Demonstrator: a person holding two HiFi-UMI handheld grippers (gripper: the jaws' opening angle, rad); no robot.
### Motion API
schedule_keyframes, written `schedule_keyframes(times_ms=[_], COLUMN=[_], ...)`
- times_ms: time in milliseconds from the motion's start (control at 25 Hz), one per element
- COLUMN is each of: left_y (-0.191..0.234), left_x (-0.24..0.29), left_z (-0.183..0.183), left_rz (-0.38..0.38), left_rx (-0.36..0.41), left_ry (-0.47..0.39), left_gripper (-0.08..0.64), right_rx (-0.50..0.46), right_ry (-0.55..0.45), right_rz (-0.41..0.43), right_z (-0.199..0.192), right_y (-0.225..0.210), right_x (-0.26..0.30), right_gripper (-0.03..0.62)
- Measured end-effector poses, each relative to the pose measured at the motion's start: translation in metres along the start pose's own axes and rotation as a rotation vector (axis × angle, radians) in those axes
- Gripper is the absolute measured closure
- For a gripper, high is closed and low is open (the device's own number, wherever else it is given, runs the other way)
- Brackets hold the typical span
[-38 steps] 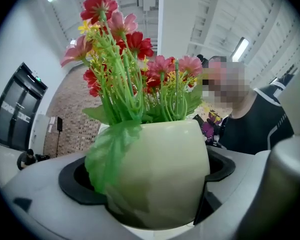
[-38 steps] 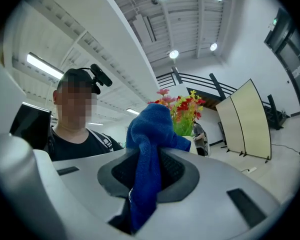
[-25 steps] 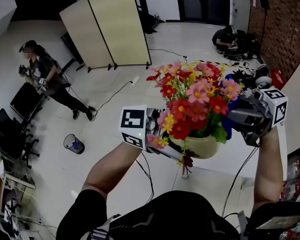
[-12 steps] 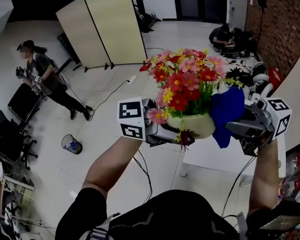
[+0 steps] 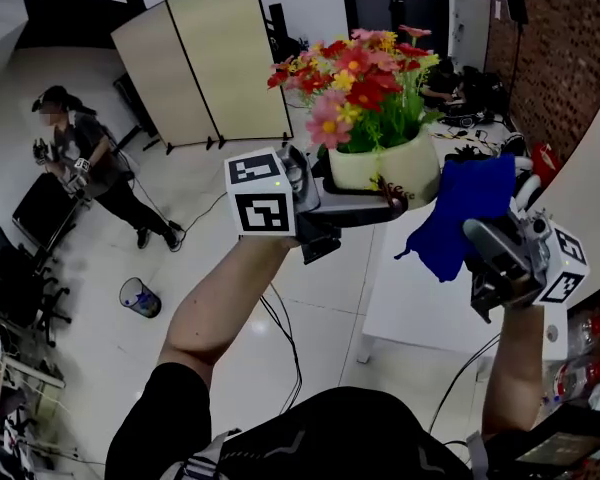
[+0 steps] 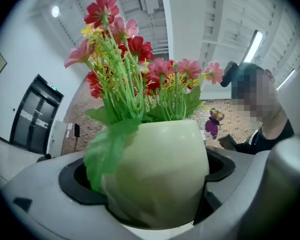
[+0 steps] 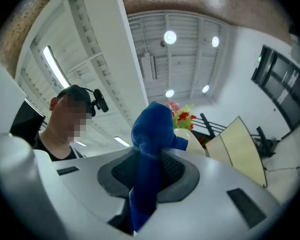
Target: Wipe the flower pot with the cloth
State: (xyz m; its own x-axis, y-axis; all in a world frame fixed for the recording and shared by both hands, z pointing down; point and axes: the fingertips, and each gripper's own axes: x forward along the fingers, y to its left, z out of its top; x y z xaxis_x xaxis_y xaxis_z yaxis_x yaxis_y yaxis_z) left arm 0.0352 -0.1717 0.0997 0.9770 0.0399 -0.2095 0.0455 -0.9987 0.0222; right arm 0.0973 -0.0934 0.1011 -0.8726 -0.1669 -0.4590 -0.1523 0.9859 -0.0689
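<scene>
A cream flower pot [image 5: 380, 166] full of red, pink and yellow flowers is raised in the air at the upper centre of the head view. My left gripper [image 5: 375, 200] is shut on the flower pot [image 6: 157, 176], whose rounded side fills the space between the jaws in the left gripper view. A blue cloth [image 5: 458, 213] hangs just right of the pot, apart from it. My right gripper [image 5: 490, 236] is shut on the blue cloth [image 7: 151, 149], which bunches up between the jaws. The pot [image 7: 182, 134] shows small behind the cloth.
A white table [image 5: 430, 288] lies below the pot and cloth. Beige folding screens [image 5: 215, 58] stand at the back. A person [image 5: 85, 168] stands at far left, another sits by the brick wall [image 5: 555, 48]. A small bin [image 5: 140, 295] and floor cables [image 5: 280, 338] lie below.
The left gripper has lifted the pot upward and away from my body. The right gripper has dropped lower and the cloth, earlier behind the flowers, now hangs beside the pot.
</scene>
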Motion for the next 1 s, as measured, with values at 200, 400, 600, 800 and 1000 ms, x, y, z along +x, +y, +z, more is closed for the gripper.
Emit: schedule_keyframes(times_ms=[200, 400, 600, 800, 1000], left_y=[0.001, -0.021, -0.025, -0.033, -0.037], left_x=[0.022, 0.052, 0.058, 0.064, 0.066], left_z=[0.056, 0.068, 0.062, 0.059, 0.057], left_rz=[0.026, 0.002, -0.007, -0.009, -0.011], left_rx=[0.024, 0.092, 0.101, 0.150, 0.162], left_ry=[-0.028, -0.004, 0.014, 0.006, 0.009], left_gripper=[-0.023, -0.023, -0.023, -0.023, -0.023], right_rx=[-0.085, -0.124, -0.125, -0.101, -0.108], right_ry=[-0.085, -0.071, -0.068, -0.082, -0.088], right_rz=[-0.122, -0.186, -0.244, -0.302, -0.391], right_z=[0.011, 0.018, 0.023, 0.029, 0.037], right_y=[-0.009, -0.018, -0.035, -0.054, -0.077], right_x=[0.013, 0.015, 0.015, 0.005, -0.012], right_gripper=[0.526, 0.526, 0.526, 0.526, 0.526])
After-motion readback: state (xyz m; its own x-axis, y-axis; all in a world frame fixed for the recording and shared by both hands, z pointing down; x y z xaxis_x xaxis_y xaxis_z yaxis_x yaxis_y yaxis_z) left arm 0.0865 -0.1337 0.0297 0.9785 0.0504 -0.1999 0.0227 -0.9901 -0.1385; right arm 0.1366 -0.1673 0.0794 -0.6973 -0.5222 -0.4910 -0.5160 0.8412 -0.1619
